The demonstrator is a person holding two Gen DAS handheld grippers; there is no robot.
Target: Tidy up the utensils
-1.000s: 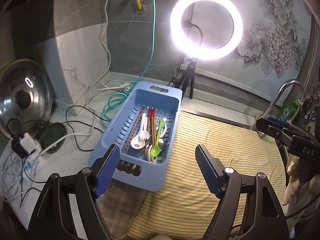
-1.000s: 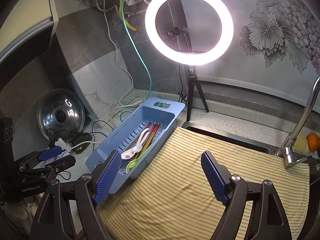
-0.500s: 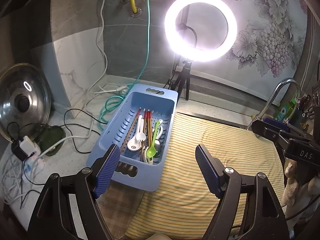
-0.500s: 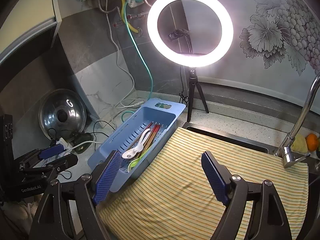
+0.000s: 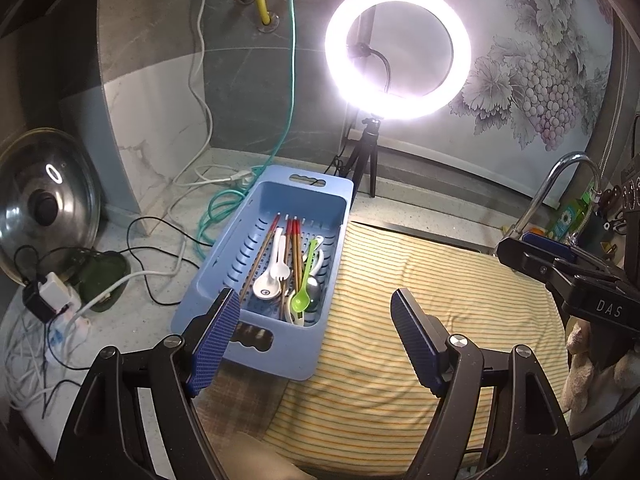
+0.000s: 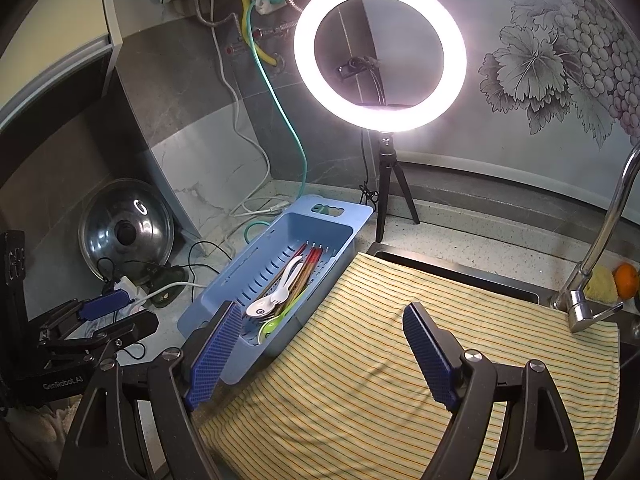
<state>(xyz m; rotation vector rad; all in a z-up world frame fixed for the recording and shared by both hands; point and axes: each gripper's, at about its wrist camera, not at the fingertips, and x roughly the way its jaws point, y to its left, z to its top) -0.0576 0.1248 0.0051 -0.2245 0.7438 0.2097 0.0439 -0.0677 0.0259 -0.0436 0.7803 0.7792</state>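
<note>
A blue slotted basket point(image 5: 224, 264) lies on the counter and holds red-tipped chopsticks point(image 5: 294, 236), a white spoon point(image 5: 265, 287), a white fork point(image 5: 282, 269), a green spoon point(image 5: 301, 299) and a metal spoon point(image 5: 314, 290). My left gripper point(image 5: 316, 300) hovers open above the basket's near end with nothing between its blue pads. To the right, my right gripper point(image 6: 320, 310) hangs open and empty over the striped cloth point(image 6: 400, 344), with the basket point(image 6: 240, 280) to its left. Each gripper shows in the other's view: the right gripper point(image 5: 560, 264), the left gripper point(image 6: 100, 312).
The yellow striped cloth point(image 5: 432, 288) covers the sink beside the basket. A lit ring light point(image 5: 396, 52) on a tripod stands behind. A pot lid point(image 5: 44, 204), a power strip point(image 5: 54, 296) and loose cables crowd the left counter. A faucet point(image 6: 596, 264) and an orange point(image 6: 626, 278) are at the right.
Both views sway only slightly. The grippers stay open and empty, and the utensils lie as before.
</note>
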